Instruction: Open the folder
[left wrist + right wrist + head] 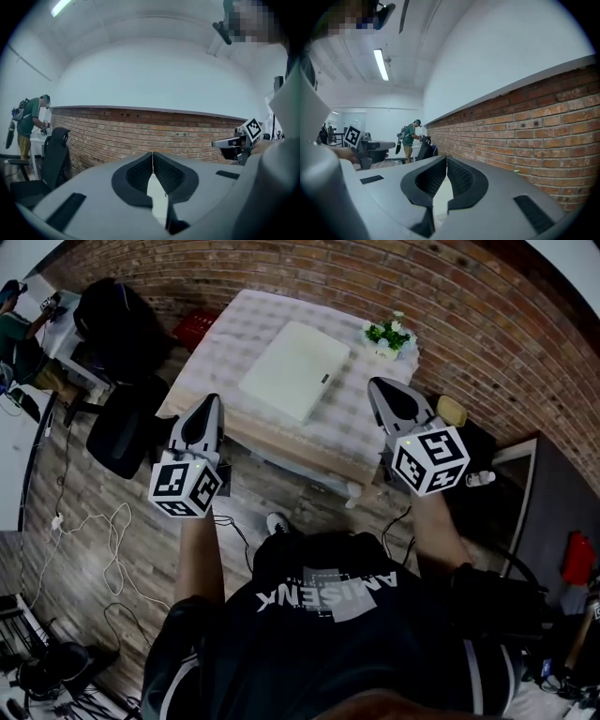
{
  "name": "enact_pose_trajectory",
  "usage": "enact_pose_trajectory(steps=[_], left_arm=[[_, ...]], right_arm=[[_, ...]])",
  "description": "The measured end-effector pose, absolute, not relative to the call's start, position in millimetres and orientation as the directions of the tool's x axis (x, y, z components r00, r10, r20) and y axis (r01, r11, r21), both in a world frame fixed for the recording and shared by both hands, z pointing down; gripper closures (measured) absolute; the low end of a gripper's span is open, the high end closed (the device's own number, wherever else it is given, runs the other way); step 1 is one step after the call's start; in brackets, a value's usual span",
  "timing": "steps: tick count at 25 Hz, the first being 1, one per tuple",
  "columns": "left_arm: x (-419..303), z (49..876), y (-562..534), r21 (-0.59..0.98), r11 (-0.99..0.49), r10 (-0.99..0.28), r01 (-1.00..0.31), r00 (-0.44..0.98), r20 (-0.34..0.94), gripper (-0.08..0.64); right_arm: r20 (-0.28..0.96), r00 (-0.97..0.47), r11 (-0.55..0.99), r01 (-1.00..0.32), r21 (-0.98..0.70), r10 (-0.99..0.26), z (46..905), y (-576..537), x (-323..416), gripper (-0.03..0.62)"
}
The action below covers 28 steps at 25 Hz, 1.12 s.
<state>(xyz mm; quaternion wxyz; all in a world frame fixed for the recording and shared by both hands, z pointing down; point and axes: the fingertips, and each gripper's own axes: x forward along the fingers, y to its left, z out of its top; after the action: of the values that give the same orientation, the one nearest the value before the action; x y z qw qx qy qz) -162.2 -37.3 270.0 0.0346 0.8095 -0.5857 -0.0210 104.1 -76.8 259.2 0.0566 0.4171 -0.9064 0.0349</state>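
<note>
Tablecloth (220,348) under folder (298,367): head view only

Black, white-lettered shirt (328,610), seemingly short-sleeved

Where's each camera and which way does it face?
Head view: on the person's head, steeply down onto the flat white folder on the checked-cloth table; shows forearms, left hand-held gripper, right hand-held gripper.
Left gripper view: rides the left one, level toward the red brick wall; shows its shut jaws, plus the right one.
Right gripper view: rides the right one, along that wall; shows its shut jaws, plus the left one.
Shared: both gripper views catch the wall and a green-shirted person.
</note>
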Motion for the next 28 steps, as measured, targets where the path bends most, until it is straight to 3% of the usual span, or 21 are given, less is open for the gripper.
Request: enact_pose_trajectory(steps=[16,28], left_arm=[[-224.7,338.8,-94.3,-0.014,-0.465,-0.878,-0.885,0.459,0.138,0.548],[-212.6,406.7,-135.1,-0.111,-0.51,-0.835,-0.853,0.46,0.302,0.546]], right_arm=[[0.214,-0.492,0.486,-0.87,-0.083,-0.844,298.0,-102.7,62.1,0.549],[0.288,-0.45,0.413,-0.892,-0.181,-0.846,343.9,-158.5,81.1,0.549]])
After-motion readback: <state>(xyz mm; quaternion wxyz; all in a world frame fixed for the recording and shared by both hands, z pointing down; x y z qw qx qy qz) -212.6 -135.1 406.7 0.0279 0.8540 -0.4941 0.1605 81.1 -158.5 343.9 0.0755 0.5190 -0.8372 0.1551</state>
